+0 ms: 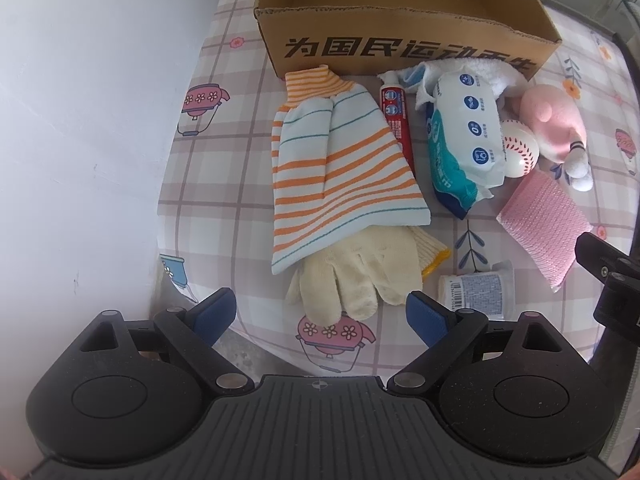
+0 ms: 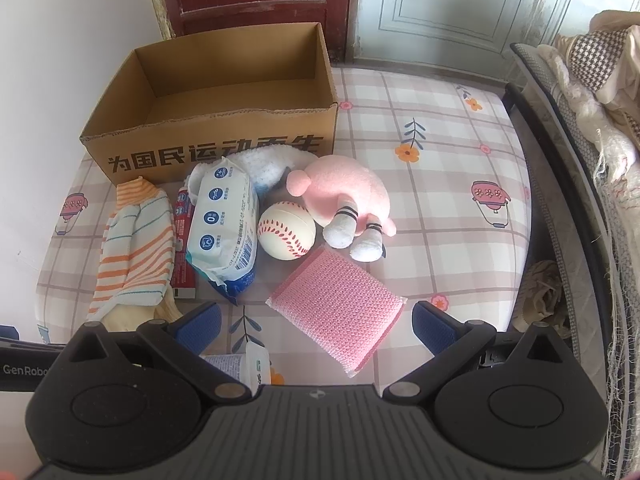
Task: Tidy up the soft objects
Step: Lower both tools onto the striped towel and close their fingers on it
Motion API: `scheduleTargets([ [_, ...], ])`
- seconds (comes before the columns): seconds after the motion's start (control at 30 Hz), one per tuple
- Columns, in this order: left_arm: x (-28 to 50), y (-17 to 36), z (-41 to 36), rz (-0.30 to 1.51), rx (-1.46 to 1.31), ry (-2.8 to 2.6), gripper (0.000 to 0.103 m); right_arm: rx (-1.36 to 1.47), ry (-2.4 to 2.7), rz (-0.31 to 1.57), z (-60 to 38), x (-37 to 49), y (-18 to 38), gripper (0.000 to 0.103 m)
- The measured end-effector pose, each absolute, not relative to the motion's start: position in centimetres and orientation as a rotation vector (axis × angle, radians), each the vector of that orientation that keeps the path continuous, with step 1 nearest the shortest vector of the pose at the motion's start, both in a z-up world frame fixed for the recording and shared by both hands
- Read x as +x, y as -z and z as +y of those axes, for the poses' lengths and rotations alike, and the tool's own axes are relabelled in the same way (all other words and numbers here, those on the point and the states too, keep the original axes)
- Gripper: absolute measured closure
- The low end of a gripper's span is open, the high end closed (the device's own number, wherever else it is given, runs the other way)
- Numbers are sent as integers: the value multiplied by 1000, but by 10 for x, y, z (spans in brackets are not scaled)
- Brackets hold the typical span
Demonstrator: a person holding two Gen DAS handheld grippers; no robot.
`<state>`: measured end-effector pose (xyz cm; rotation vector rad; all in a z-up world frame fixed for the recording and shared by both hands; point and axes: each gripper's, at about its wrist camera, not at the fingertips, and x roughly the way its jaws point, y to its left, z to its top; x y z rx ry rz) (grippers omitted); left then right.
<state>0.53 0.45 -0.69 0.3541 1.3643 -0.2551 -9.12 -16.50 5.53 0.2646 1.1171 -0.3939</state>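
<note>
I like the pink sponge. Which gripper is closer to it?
Right. The right gripper hangs open around the pink sponge's near end; the left gripper hangs open by the cream glove.

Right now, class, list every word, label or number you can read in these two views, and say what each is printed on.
"为国民运动而生": front of the cardboard box.
"GenRobo", cut off by the frame edge: black device at the left edge of the right wrist view.
"0", inside a round icon: wet wipes pack; its other print is too small to read.
Red tube: print too small.
Barcode digits on the small white container: blurred.
</note>
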Motion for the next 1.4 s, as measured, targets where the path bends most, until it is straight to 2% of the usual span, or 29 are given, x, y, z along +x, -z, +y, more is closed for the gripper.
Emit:
scheduleTargets([
  [0.37, 29, 9, 19, 1334, 319, 263, 13, 371, 349, 1067, -173, -79, -58, 0],
  [0.53, 50, 8, 37, 1308, 274, 248, 19, 441, 229, 987, -167, -54, -67, 1],
  [0.63, 57, 15, 49, 1316, 248, 240, 24, 500, 136, 988, -156, -37, -62, 10],
  [0.7, 58, 21, 55, 1325, 230, 242, 26, 569, 89, 1011, -150, -29, -53, 24],
  [0.93, 48, 42, 51, 1391, 207, 288, 34, 686, 26, 1152, -129, -16, -15, 38],
  [1.03, 47, 53, 45, 1419, 232, 271, 39, 694, 4, 1213, -124, -11, 3, 53],
  [1.1, 49, 61, 43, 1431, 239, 242, 44, 701, -7, 1268, -123, -5, 20, 72],
  [1.13, 51, 65, 42, 1438, 239, 229, 47, 703, -10, 1287, -123, -3, 26, 73],
  [1.2, 55, 73, 40, 1446, 240, 202, 55, 705, -25, 1295, -125, -1, 30, 84],
  [1.27, 58, 74, 39, 1443, 234, 176, 61, 708, -53, 1297, -127, 3, 30, 88],
  [1.4, 69, 59, 39, 1406, 190, 147, 60, 683, -109, 1277, -128, 12, 15, 89],
])
